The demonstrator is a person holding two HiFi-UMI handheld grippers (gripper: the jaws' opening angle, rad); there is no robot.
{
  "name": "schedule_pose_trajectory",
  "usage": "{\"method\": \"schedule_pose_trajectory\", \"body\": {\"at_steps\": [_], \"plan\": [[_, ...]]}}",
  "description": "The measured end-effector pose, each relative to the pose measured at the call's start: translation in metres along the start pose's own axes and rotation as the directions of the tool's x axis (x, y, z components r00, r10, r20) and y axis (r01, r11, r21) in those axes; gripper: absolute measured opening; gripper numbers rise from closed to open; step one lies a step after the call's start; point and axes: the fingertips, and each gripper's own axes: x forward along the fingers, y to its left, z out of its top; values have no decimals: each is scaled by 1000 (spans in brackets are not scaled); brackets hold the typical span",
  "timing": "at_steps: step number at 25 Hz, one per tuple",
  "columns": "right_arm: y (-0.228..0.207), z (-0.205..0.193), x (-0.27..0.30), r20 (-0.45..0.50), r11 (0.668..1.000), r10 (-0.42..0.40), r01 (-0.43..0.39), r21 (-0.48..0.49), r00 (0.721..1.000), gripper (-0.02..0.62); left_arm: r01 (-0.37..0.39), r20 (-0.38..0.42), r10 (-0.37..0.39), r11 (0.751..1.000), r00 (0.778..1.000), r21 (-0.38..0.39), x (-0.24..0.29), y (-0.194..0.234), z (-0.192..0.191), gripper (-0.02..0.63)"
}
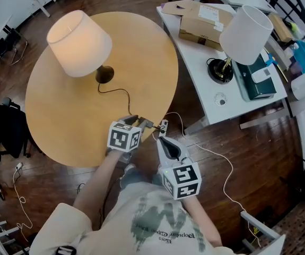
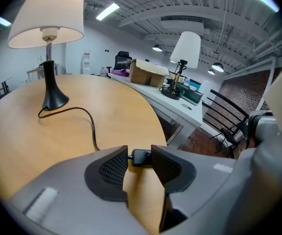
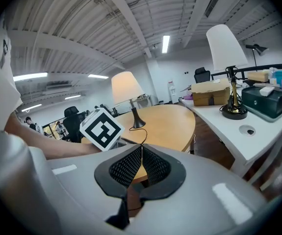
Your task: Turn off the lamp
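left claw (image 2: 141, 157): jaws apart, tilted downward; right claw (image 3: 141, 149): jaws together, just beside it

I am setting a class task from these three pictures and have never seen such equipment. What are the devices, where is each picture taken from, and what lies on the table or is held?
A person holds a two-jaw gripper in each hand; the marker cubes belong to them. One picture comes from a camera on the person's head, looking down; the other two from cameras riding on the grippers. On the round table stands a lamp, shade glowing, its black cord running to a small switch. The left gripper is open, with the switch between its jaw tips. The right gripper is shut and seems empty.
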Motion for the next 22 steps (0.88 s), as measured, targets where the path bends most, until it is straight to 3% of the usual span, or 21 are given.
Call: {"method": "schedule_pose_trajectory", "body": {"at_steps": [5, 11, 22], "plan": [[-3, -5, -1, -13, 1000, -3, 4, 7, 1000, 8, 17, -26, -18, 999, 999, -41, 6, 3, -1, 119], [-6, -5, -2, -12, 1000, -5, 6, 9, 1000, 8, 90, -54, -100, 981, 993, -173, 10, 3, -5, 114], [-1, -4, 3, -13, 1000, 10, -10, -5, 1000, 8, 22, -23, -25, 995, 999, -96, 7, 8, -1, 81]]}}
